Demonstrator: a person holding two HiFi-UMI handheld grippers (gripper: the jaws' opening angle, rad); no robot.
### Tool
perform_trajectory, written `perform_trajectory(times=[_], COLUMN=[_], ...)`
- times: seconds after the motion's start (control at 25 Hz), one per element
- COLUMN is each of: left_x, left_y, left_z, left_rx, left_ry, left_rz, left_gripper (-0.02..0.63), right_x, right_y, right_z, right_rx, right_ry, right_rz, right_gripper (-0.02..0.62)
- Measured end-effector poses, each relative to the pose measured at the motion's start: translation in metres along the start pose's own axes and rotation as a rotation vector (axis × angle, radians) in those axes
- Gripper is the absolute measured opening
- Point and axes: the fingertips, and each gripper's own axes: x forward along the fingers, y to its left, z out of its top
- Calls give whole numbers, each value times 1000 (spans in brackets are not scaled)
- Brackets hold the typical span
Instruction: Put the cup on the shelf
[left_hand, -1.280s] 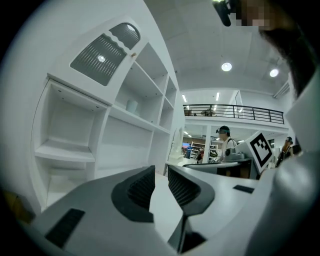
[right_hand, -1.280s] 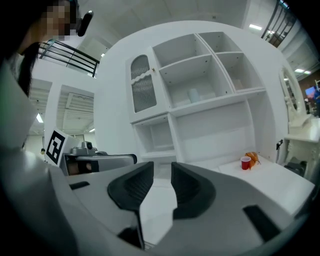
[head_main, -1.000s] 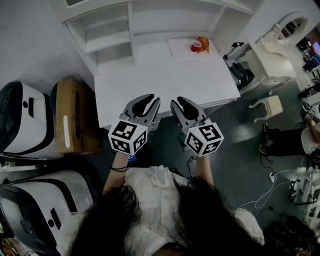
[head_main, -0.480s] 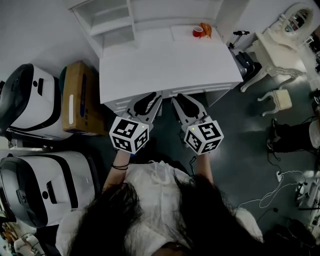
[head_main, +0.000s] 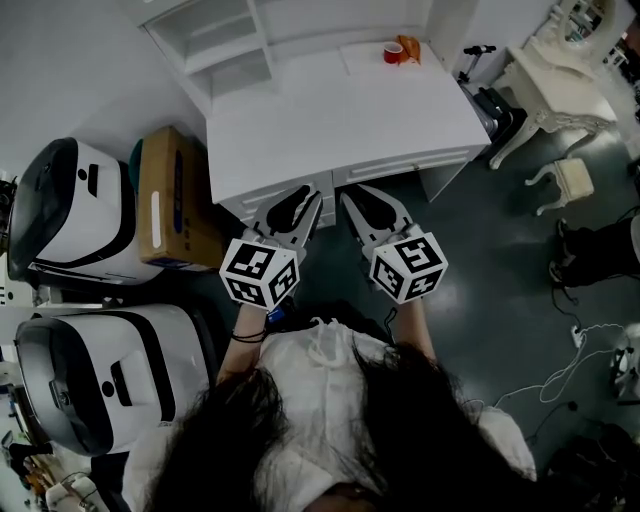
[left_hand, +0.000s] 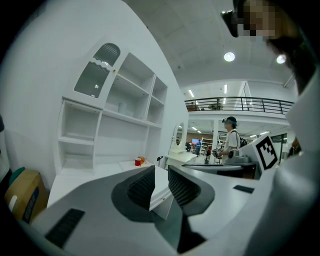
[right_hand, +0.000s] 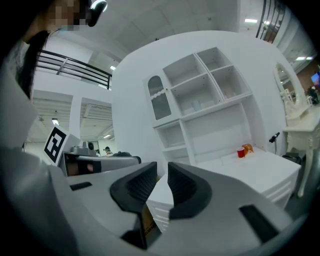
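Head view: small red cup (head_main: 394, 52) upright on desk (head_main: 340, 120); left tool (head_main: 305, 197) clenched empty, right tool (head_main: 352, 195) just closing, empty.

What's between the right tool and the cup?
Only bare white desk top, per the head view: the right tool, jaws just closing on nothing, is at the desk's near edge, the red cup at its far right corner.
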Motion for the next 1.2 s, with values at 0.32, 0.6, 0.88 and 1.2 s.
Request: perform_trajectory(times=[0.32, 0.6, 0.88, 1.2], left_x=[-44, -84, -111, -122], left_y=[12, 30, 42, 50], left_z=[-13, -16, -24, -25], left_rx=[-7, -26, -38, -45], left_ry=[6, 4, 10, 1], left_rz=[5, -3, -8, -12], left_gripper=[91, 91, 91, 91], right_x=[3, 11, 15, 15], right_y=[50, 93, 122, 135], right_z=[-11, -23, -33, -38], right_rx=[-18, -15, -20, -36], right_ry=[23, 37, 48, 53], right_rz=[14, 7, -3, -9], right_gripper=[71, 69, 60, 60])
